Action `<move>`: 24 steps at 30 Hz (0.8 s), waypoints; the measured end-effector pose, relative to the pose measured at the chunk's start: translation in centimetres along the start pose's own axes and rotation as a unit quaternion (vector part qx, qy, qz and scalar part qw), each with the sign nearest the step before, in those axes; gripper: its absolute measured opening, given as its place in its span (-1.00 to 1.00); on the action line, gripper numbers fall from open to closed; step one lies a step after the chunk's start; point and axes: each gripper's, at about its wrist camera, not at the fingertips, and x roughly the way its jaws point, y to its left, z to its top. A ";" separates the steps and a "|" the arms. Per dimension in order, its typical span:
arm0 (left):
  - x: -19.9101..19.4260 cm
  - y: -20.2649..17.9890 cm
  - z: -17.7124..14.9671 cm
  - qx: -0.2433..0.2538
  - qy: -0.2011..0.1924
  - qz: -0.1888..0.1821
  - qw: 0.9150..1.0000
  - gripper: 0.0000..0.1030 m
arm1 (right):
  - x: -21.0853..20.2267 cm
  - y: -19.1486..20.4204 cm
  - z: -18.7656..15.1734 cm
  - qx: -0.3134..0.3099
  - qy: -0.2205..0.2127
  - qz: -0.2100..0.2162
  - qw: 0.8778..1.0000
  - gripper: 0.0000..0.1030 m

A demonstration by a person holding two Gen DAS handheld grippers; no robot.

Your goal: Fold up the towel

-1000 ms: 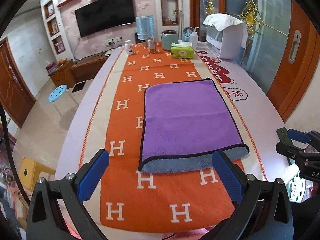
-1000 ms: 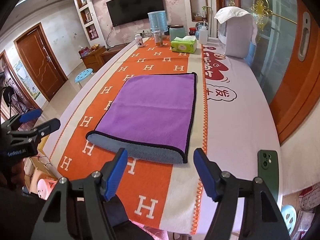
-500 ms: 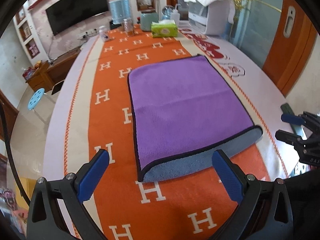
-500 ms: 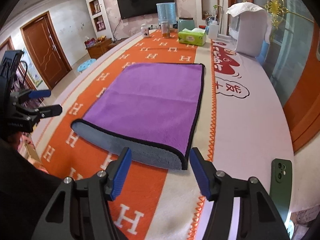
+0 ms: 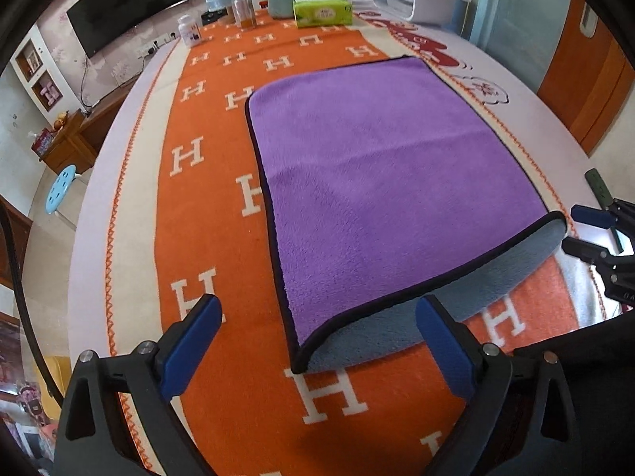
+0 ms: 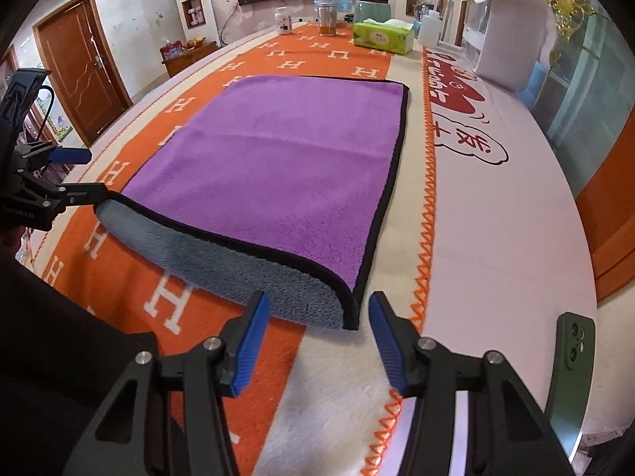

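Observation:
A purple towel (image 5: 381,174) with black trim and a grey-blue underside lies folded once on the orange H-patterned table runner (image 5: 206,238); its fold faces me. It also shows in the right wrist view (image 6: 285,166). My left gripper (image 5: 317,341) is open, just short of the fold's near left corner. My right gripper (image 6: 317,333) is open, just short of the fold's near right corner. Each gripper shows at the other view's edge, the right one (image 5: 595,234) and the left one (image 6: 67,178).
A green phone (image 6: 571,361) lies at the table's near right edge. At the far end stand a green tissue box (image 5: 323,10), jars, a bottle (image 5: 189,29) and a white appliance (image 6: 512,35). A blue stool (image 5: 59,194) stands on the floor to the left.
Both grippers have moved forward and down toward the folded edge of the towel, which now looms larger. The towel itself has not moved.

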 end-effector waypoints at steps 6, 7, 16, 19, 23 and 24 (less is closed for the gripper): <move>1.8 0.2 0.0 0.003 0.024 -0.017 1.000 0.79 | 0.9 -0.4 0.1 0.005 0.007 -0.003 1.000 -0.24; 1.8 0.2 -0.1 0.003 0.025 -0.020 0.999 0.76 | 1.0 -0.4 0.2 0.005 0.008 -0.002 1.000 -0.27; 2.9 0.7 -0.1 -0.013 0.046 -0.052 0.998 0.25 | 1.5 -0.6 0.3 0.011 0.014 -0.003 1.000 -0.55; 3.0 0.9 -0.2 -0.026 0.054 -0.067 0.996 0.06 | 1.4 -0.7 0.2 0.012 0.013 -0.004 1.000 -0.61; 3.0 1.2 -0.4 -0.037 0.058 -0.073 0.995 -0.19 | 1.1 -0.7 0.2 0.012 0.011 -0.003 1.000 -0.64; 3.0 1.2 -0.4 -0.038 0.058 -0.073 0.995 -0.24 | 1.1 -0.7 0.2 0.012 0.011 -0.003 1.000 -0.65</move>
